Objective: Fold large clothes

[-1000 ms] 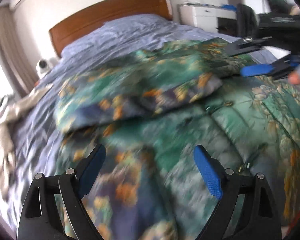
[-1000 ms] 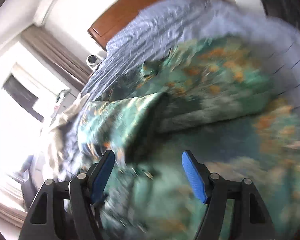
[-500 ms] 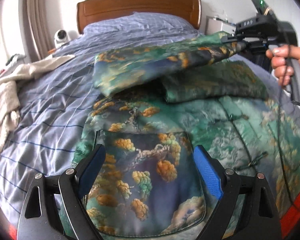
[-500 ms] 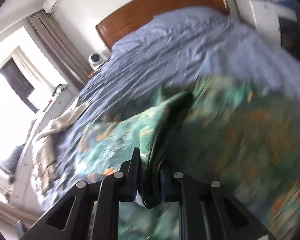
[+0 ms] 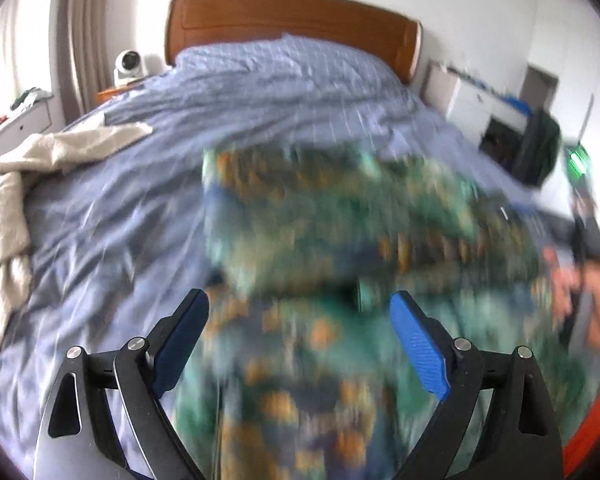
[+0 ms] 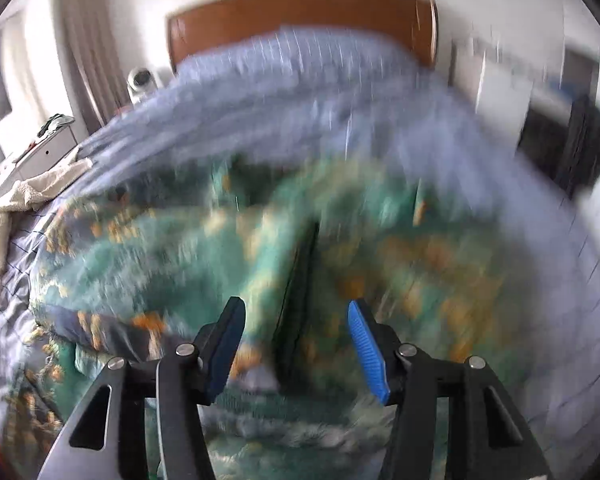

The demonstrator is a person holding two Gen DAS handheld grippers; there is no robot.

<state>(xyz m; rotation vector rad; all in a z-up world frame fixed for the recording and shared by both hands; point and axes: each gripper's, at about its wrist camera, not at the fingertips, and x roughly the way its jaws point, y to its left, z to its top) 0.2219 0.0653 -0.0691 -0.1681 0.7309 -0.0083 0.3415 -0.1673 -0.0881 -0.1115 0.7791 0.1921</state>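
A green, blue and orange patterned garment (image 5: pixel 340 240) lies spread on the bed, blurred by motion. One part of it is folded over its middle. My left gripper (image 5: pixel 300 320) hangs above its near part, open with nothing between the pads. My right gripper (image 6: pixel 296 344) is over the folded part (image 6: pixel 204 256). Its jaws are opening, and a dark fold edge (image 6: pixel 300 280) runs up between them with neither pad pressing on it. In the left wrist view a hand (image 5: pixel 592 304) holds the right gripper at the far right edge.
The bed has a blue checked sheet (image 5: pixel 280 92) and a wooden headboard (image 5: pixel 292 16). A beige cloth (image 5: pixel 24 176) lies at the bed's left edge. A white camera (image 5: pixel 128 64) stands on the nightstand. White furniture (image 5: pixel 476 100) and a dark bag (image 5: pixel 540 152) stand to the right.
Half a second ago my right gripper was shut on the garment's fold; now its jaws stand apart and the fold lies on the garment. Both views have swung and blurred.
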